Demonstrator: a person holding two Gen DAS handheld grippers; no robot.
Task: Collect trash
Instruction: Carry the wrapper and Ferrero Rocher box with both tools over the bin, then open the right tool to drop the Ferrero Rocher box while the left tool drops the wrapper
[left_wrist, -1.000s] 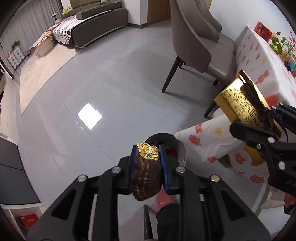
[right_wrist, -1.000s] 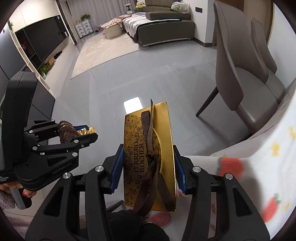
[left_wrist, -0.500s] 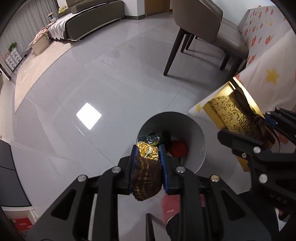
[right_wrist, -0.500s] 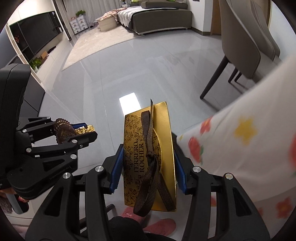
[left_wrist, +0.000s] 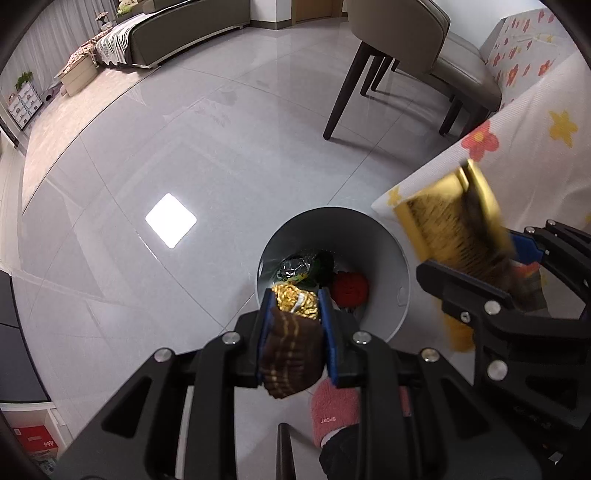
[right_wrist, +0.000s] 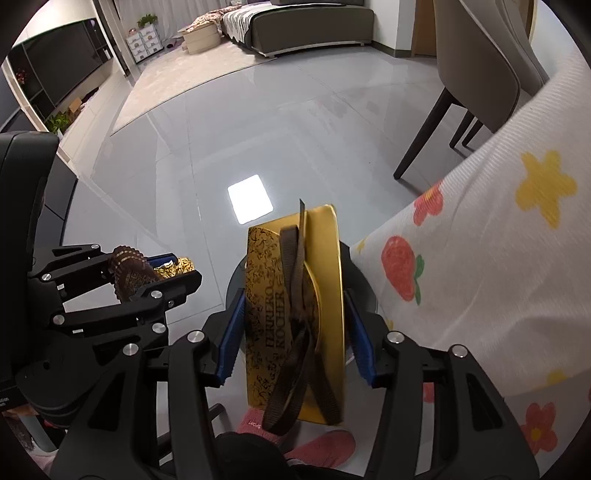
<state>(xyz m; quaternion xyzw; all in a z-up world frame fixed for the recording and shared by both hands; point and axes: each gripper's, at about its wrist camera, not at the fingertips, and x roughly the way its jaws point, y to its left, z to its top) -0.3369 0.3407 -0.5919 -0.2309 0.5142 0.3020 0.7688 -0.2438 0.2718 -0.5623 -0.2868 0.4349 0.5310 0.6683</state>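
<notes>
The right tool (right_wrist: 295, 332) was opening around the gold box (right_wrist: 295, 314), which could miss the bin (left_wrist: 388, 258) below; the left tool (left_wrist: 295, 325) pinched wrappers (left_wrist: 291, 347)

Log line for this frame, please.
phase: drop over bin | left gripper: shut on wrapper | right gripper: jaws opening, gold box between them

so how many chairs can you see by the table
2 in the left wrist view, side by side along the tablecloth: the nearer grey chair, and a second chair partly hidden behind it. More may be out of frame.
</notes>
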